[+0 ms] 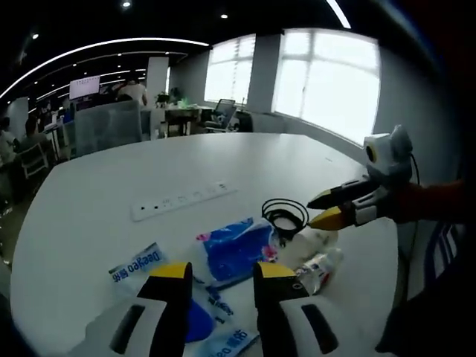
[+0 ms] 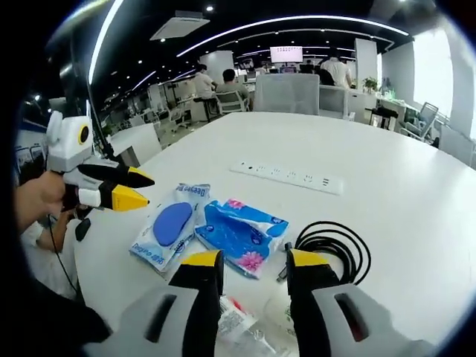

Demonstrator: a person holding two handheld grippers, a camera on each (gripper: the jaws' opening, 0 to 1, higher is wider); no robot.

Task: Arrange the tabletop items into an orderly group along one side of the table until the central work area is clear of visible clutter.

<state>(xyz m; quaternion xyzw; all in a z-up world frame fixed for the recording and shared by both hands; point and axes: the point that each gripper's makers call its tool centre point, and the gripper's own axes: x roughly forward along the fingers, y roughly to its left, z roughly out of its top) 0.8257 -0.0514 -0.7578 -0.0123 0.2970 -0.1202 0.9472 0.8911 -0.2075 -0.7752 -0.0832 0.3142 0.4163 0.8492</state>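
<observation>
White desk is carrying a blue floral tissue packet, a coiled black cable and a blue-patch sachet clustering near, while both hand-held grippers, left and right, are hovering open and empty, sizing up a first grasp.

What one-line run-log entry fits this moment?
left gripper: open, empty | right gripper: open, empty | blue packets, coiled cable: on table, ungrouped
</observation>
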